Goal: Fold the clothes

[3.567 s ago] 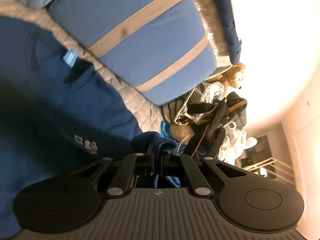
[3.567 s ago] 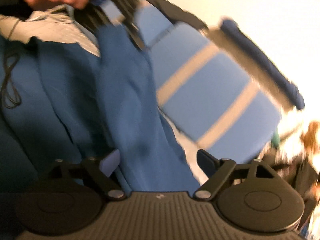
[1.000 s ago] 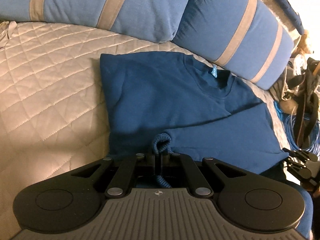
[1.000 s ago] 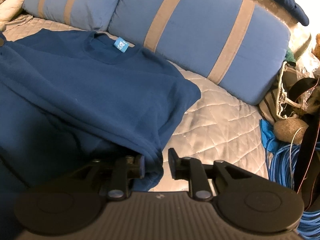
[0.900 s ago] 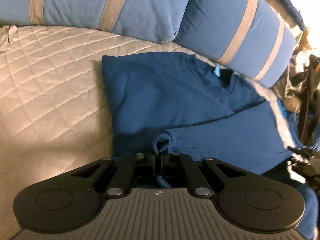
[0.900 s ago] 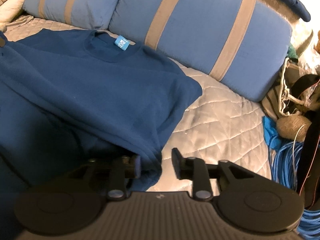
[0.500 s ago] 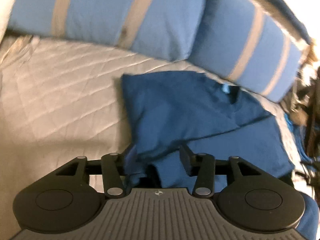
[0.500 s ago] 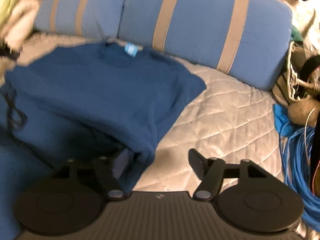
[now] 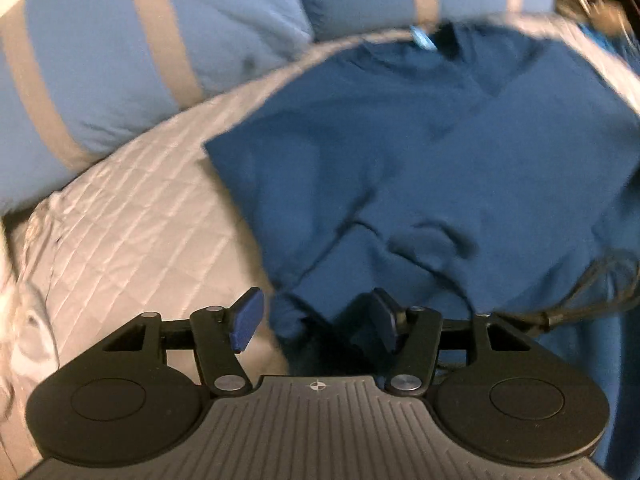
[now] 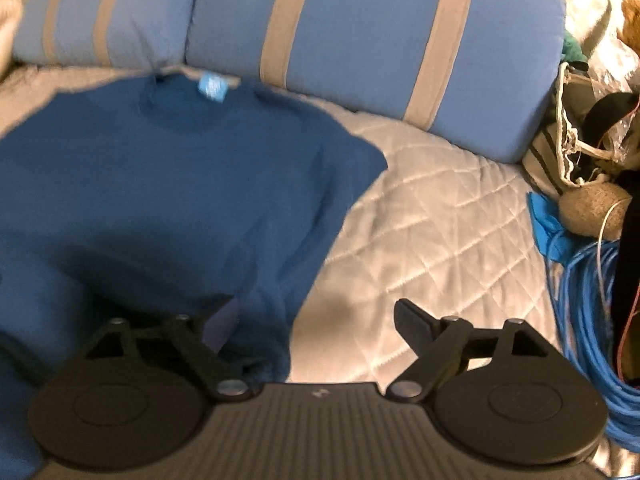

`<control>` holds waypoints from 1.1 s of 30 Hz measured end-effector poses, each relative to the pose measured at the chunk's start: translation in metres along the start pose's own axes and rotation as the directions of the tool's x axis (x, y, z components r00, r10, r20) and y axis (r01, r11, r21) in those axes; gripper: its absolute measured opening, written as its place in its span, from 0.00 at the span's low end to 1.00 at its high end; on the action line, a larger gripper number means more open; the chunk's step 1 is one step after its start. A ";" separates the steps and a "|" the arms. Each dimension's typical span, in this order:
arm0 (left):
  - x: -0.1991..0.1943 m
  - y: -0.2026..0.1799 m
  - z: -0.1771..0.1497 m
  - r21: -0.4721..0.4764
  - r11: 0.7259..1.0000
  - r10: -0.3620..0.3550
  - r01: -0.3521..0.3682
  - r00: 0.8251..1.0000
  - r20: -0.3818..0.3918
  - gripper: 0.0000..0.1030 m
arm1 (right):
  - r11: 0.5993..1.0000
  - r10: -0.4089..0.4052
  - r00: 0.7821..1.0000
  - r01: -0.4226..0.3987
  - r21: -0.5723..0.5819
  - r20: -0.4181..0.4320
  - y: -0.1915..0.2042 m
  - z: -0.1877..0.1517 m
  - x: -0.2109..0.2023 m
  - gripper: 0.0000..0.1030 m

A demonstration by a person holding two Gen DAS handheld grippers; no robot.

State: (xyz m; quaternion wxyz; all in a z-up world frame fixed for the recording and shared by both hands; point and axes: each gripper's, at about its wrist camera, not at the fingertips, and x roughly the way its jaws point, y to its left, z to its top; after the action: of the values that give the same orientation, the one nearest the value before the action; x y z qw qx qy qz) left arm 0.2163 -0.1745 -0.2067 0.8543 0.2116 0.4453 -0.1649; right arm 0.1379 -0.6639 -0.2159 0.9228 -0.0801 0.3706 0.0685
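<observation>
My left hand-held gripper (image 9: 316,320) and right hand-held gripper (image 10: 316,322) both gape, holding nothing; blue sweatshirt (image 10: 168,184) just ahead looks soft, limp; I'd pinch hem corners.

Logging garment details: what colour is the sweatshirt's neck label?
Light blue neck label on the navy sweatshirt; clearest in the right wrist view.

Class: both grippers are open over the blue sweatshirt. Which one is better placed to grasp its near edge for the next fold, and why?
Probably the left gripper: the sweatshirt has a loose edge between its fingers. The right gripper mostly spans bare quilt.
</observation>
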 end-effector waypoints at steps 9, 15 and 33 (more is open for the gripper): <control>-0.096 0.070 -0.007 -0.341 0.935 -0.017 0.100 0.971 0.239 0.62 | 0.998 -0.053 0.997 0.055 -0.029 0.059 -0.017 0.013 -0.036 1.00; -0.163 0.097 -0.008 -0.402 0.910 0.066 0.100 0.923 0.379 0.68 | 0.992 -0.120 0.972 0.109 0.065 0.203 -0.063 0.041 -0.097 1.00; -0.334 0.092 -0.029 -0.319 0.947 0.201 0.042 0.695 0.690 0.70 | 0.902 -0.352 0.711 0.083 0.424 0.609 -0.147 0.067 -0.291 1.00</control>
State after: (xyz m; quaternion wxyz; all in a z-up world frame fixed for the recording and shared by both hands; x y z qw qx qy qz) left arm 0.0562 -0.0498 0.0759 0.9881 0.0135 0.0892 -0.1244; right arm 0.0022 -0.8138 0.0484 0.9928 0.0797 0.0063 -0.0887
